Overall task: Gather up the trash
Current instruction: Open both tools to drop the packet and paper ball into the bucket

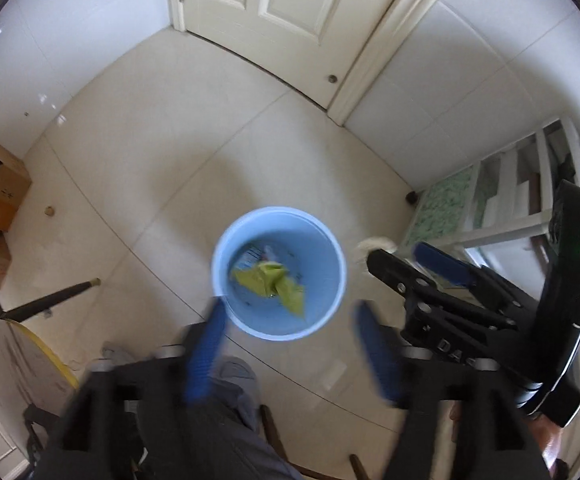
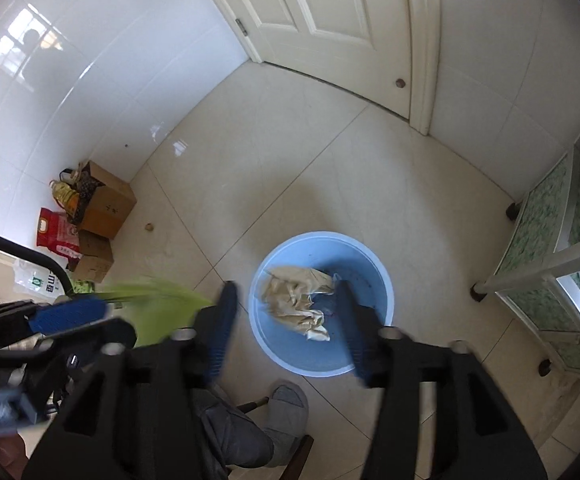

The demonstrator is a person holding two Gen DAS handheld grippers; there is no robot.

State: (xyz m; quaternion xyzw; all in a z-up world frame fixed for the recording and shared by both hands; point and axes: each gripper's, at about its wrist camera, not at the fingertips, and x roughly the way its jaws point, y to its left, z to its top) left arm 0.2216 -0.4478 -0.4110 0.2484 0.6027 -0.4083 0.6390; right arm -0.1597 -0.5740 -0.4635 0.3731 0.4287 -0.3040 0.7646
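Note:
A light blue bin [image 1: 280, 216] [image 2: 369, 264] stands on the tiled floor below both grippers. My left gripper [image 1: 290, 306] hangs open above its near rim. A yellow-green wrapper [image 1: 274, 284] shows loose against the bin's inside with no pad touching it. In the right wrist view it is a green blur [image 2: 158, 292] beside the left gripper's blue fingers [image 2: 70, 314]. My right gripper [image 2: 286, 286] [image 1: 397, 254] is open too. A crumpled cream paper [image 2: 297, 300] [image 1: 373, 245] lies free between its fingers, over the bin. Some small trash rests on the bin's bottom.
Cardboard boxes [image 2: 106, 208], a red bag [image 2: 56, 236] and an oil bottle stand by the left wall. A white shelf unit [image 2: 549, 256] is at the right, a closed door [image 2: 329, 20] behind. A person's trouser legs and grey slipper [image 2: 290, 400] are near the bin.

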